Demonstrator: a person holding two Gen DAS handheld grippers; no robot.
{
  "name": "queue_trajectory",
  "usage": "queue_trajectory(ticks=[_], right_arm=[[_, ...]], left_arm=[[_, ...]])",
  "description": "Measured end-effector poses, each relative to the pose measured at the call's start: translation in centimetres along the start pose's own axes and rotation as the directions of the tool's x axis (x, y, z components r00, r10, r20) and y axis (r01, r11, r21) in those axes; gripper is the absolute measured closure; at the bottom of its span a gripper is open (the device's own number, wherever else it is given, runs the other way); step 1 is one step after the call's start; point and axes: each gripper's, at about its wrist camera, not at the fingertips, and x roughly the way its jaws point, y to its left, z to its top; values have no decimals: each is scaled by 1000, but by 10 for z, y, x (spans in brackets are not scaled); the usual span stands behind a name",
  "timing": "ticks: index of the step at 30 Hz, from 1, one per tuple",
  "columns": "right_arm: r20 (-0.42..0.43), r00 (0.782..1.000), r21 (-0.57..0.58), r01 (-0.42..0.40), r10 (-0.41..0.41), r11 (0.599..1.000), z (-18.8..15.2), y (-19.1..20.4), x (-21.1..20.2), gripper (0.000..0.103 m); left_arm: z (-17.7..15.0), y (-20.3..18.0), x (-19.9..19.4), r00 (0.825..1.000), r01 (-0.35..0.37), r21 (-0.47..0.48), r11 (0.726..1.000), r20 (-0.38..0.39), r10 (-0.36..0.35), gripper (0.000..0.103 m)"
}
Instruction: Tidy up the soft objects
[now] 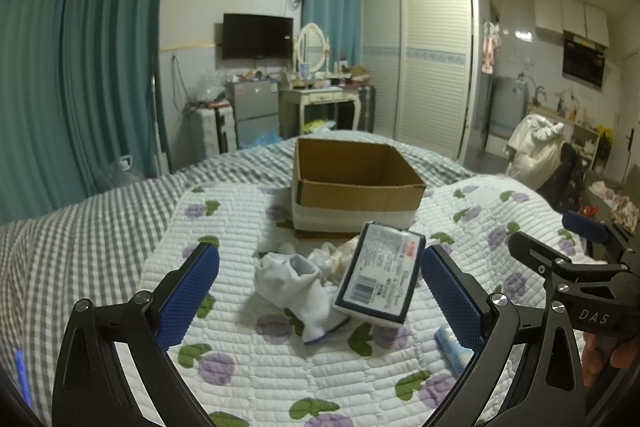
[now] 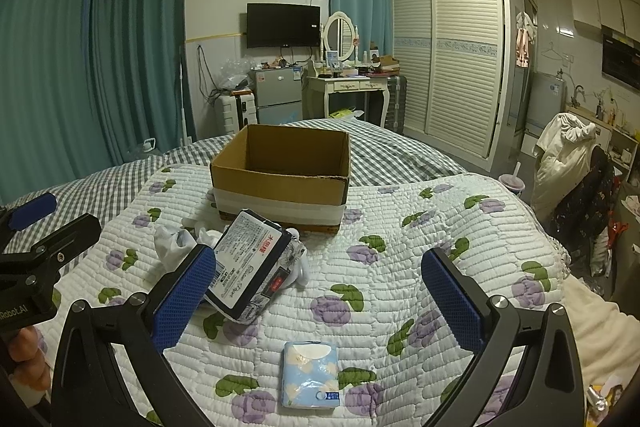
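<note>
Teal curtains (image 2: 120,47), a wall television (image 2: 283,25) and a louvred wardrobe (image 2: 452,55) frame a bedroom where a quilted floral cover (image 2: 400,247) lies over a grey checked bed (image 1: 80,227). On the cover stands an open cardboard box (image 2: 280,183) banded with white tape; what can be seen of its inside shows only bare brown walls, and its floor is hidden by the near wall. Just in front of the box sits a small heap of soft goods: a large tissue pack (image 1: 380,273) with a dark-edged printed label and barcode, tilted up on one side and resting against crumpled white socks (image 1: 296,279) and a pale cloth (image 1: 336,257) behind them. Nearer the cameras, well apart from the box, a small blue pocket tissue pack (image 2: 312,375) lies flat on the cover. The left tongs (image 1: 320,291) are spread wide, blue pads either side of the socks and the large pack, touching neither that can be told. The right tongs (image 2: 320,291) are likewise spread wide and hold nothing; their left pad overlaps the large pack in the right wrist view, with the small pack lying between the fingers below. Each pair of tongs shows at the edge of the other's view, with fingertips of the person's hands beneath. A dressing table (image 2: 348,83) with an oval mirror, a small fridge (image 2: 278,95) and a chair heaped with clothes (image 2: 568,155) crowd the room behind.
</note>
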Motion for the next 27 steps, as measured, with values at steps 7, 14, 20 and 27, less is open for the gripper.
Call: queue_trajectory(ticks=[7, 14, 20, 27], right_arm=[[-4, 1000, -19, 6, -6, 1000, -1, -2, -16, 0], [-95, 996, -28, -7, 5, 1000, -25, -9, -9, 0], [-250, 968, -22, -42, 35, 999, -65, -8, 41, 5], [-410, 907, 13, -97, 94, 995, -99, 0, 91, 13]], left_arm=[[-2, -7, -14, 1000, 10, 16, 1000, -3, -10, 0], [-31, -15, -5, 996, 6, 28, 1000, -91, -4, 0], [-65, -19, 31, 979, -11, 27, 1000, -202, 16, 1], [-82, -20, 59, 959, -21, 24, 999, -283, 27, 1]])
